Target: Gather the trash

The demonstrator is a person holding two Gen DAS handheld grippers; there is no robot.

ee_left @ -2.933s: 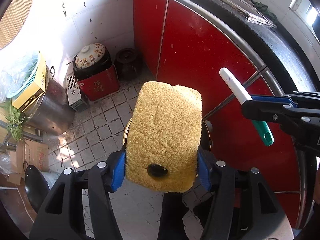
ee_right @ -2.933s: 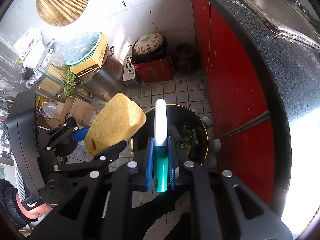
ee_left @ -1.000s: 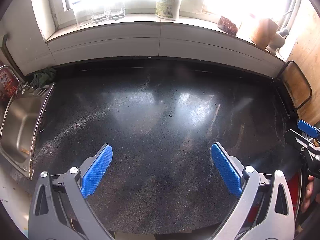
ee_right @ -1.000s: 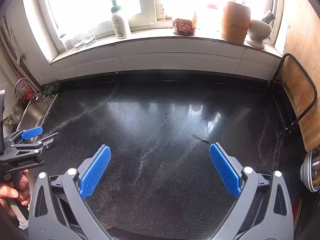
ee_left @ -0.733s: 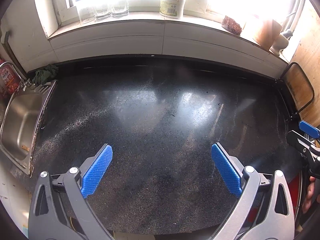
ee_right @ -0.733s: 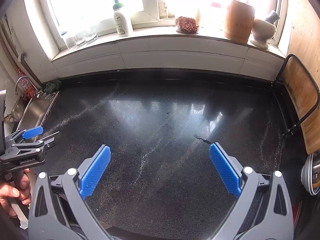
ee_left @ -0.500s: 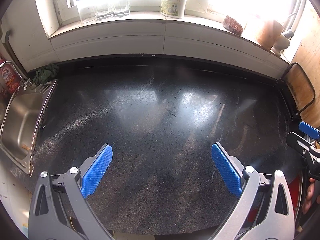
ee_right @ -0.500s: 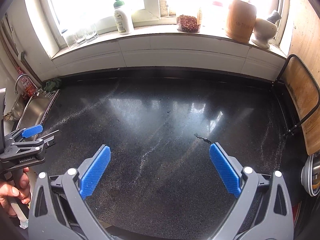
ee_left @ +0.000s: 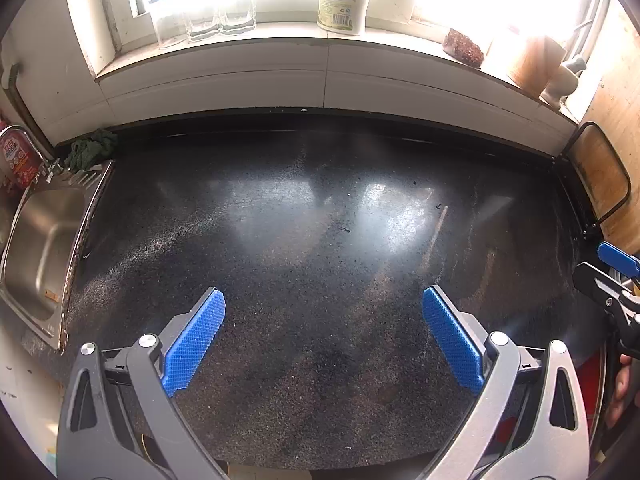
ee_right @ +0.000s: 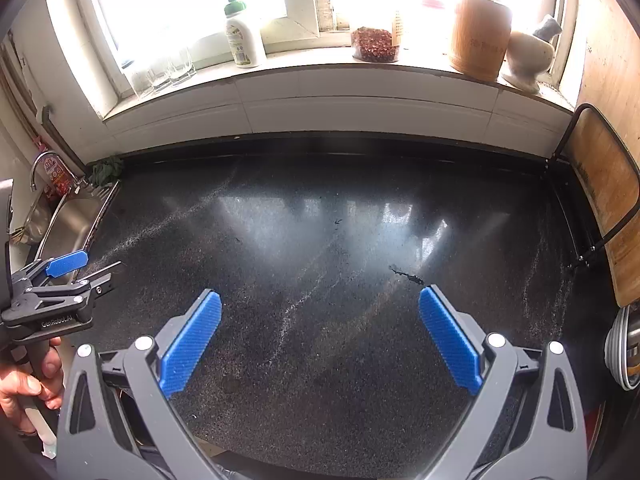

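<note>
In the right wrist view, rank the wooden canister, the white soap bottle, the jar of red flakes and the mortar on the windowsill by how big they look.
1. Wooden canister
2. White soap bottle
3. Mortar, close to the bottle, so unsure
4. Jar of red flakes

Past my spread fingertips the window glare washes out the bottle (ee_left: 341, 8) top and wooden jar (ee_left: 534, 60), while the sink (ee_left: 38, 248) beyond my left finger and stacked plates (ee_right: 622, 350) outside my right finger are cut off.
</note>
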